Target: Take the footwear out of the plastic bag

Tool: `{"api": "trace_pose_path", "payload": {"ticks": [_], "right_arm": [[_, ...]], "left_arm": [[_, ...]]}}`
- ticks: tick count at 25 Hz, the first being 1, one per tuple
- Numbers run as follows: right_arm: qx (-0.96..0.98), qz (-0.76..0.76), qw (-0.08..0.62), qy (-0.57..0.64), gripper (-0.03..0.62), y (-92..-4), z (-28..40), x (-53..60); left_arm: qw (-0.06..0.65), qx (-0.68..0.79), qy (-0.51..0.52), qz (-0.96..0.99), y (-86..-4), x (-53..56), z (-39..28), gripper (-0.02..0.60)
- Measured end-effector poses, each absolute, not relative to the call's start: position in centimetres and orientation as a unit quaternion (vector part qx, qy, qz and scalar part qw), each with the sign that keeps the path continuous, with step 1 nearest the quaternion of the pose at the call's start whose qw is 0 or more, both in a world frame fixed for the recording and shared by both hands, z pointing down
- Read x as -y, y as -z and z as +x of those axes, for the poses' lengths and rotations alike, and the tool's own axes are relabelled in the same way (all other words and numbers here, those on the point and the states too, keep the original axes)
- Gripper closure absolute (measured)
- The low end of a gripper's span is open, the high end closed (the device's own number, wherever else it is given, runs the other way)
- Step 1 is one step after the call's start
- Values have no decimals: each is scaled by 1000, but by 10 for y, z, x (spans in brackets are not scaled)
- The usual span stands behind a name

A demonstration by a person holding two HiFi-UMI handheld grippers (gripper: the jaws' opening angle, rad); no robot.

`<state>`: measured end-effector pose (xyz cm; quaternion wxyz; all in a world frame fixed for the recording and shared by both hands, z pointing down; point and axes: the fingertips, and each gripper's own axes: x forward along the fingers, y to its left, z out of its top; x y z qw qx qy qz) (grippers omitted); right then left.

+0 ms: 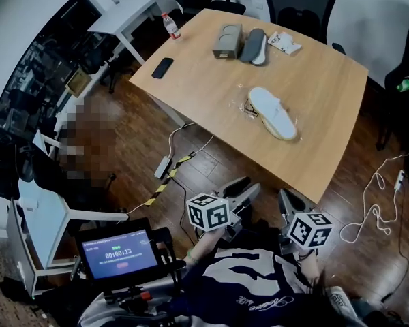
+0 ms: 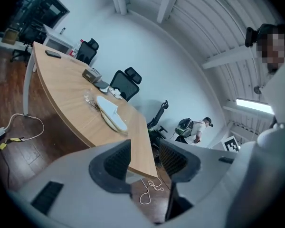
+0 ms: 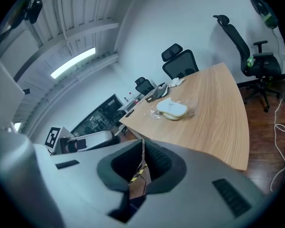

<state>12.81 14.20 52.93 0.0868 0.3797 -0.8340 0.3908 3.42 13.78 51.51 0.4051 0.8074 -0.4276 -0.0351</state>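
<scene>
Head view: a white slipper (image 1: 273, 113) in its plastic bag (image 1: 251, 110) lies near the tabletop's (image 1: 320, 162) near edge. Left tongs (image 2: 145, 158) are spread and empty; right tongs (image 3: 143, 161) are pressed together, empty.

Resting on the table (image 1: 327, 94): a bagged white slipper (image 1: 273, 113) mid-top; box (image 1: 227, 41), grey slipper (image 1: 251, 45), packet (image 1: 284, 42) at far edge; phone (image 1: 162, 67), bottle (image 1: 170, 26) left.
</scene>
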Motion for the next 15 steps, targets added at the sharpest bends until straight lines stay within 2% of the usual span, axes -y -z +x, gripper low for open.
{"api": "trace_pose_path", "payload": {"ticks": [6,15], "right_arm": [[847,359,77,-385,594,-519,111,-169],[848,369,74,-374,594,-504,77,-202]], "left_arm": [[376,430,31,820,-498,-156,30,396],[349,415,40,839,-480,-198,1,493]]}}
